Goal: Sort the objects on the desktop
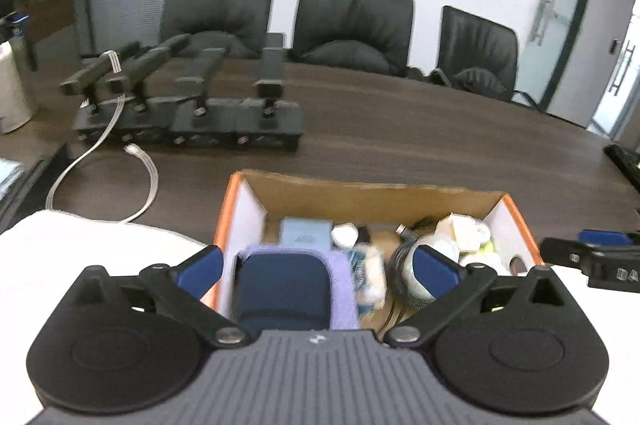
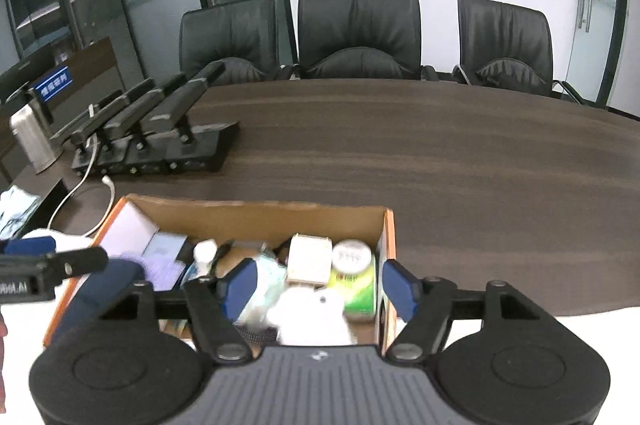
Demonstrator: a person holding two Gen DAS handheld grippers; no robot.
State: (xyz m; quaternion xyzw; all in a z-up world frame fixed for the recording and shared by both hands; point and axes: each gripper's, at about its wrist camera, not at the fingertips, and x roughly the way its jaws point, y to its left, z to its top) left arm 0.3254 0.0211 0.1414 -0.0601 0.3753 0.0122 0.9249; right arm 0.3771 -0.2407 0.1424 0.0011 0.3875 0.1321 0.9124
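An orange-rimmed cardboard box [image 1: 236, 209] [image 2: 388, 237] sits on the dark wooden table and holds several small items. In the left wrist view my left gripper [image 1: 318, 269] is open above the box, over a dark blue case [image 1: 282, 289] lying on a purple cloth [image 1: 342, 289]; it holds nothing. A light blue card [image 1: 306, 233] and a black cable [image 1: 396, 273] lie deeper in. In the right wrist view my right gripper [image 2: 320, 285] is open over the box's right end, above a green can [image 2: 354, 281], a cream box [image 2: 309, 259] and a white object [image 2: 312, 321].
A row of black desk microphones [image 1: 192, 105] [image 2: 152, 141] stands at the far left with a white cable [image 1: 100, 153]. Three black chairs [image 2: 358, 33] line the far side. A white cloth [image 1: 92, 241] covers the near table. A metal flask [image 2: 32, 141] stands at left.
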